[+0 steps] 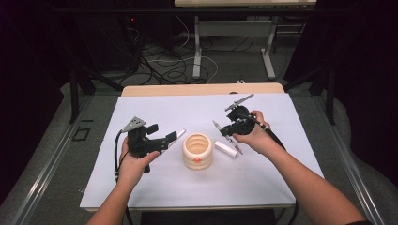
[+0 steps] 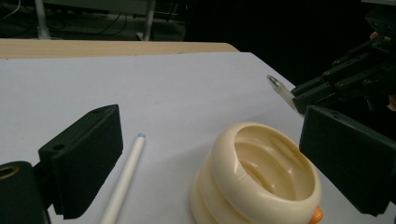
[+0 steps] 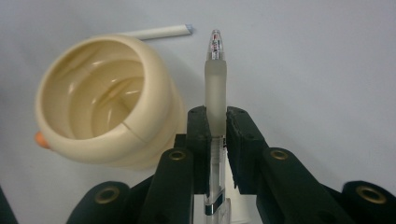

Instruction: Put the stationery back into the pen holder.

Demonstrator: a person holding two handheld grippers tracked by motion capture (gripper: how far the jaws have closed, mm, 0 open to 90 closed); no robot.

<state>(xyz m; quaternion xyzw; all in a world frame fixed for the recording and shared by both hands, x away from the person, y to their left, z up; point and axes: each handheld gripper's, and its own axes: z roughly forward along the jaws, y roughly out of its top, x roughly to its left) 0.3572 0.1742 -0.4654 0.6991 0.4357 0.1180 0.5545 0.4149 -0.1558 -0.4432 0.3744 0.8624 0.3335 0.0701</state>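
A cream ribbed cup (image 1: 197, 150) stands upright in the middle of the white table (image 1: 263, 178); its mouth (image 2: 261, 163) is open and holds nothing. My right gripper (image 3: 217, 119) is shut on a frosted pen (image 3: 215, 93), tip pointing away, just right of the cup (image 3: 102, 102). In the high view that pen (image 1: 226, 148) slants down beside the cup, below my right gripper (image 1: 233, 133). My left gripper (image 1: 164, 138) stands open left of the cup. A white pen (image 2: 123, 179) lies on the table between its jaws (image 2: 210, 121).
The white pen (image 3: 159, 31) lies flat just beyond the cup in the right gripper view. A wooden table edge (image 1: 202, 89) runs along the far side. Beyond it are table legs (image 1: 197, 51) and loose cables (image 1: 164, 61) on the floor.
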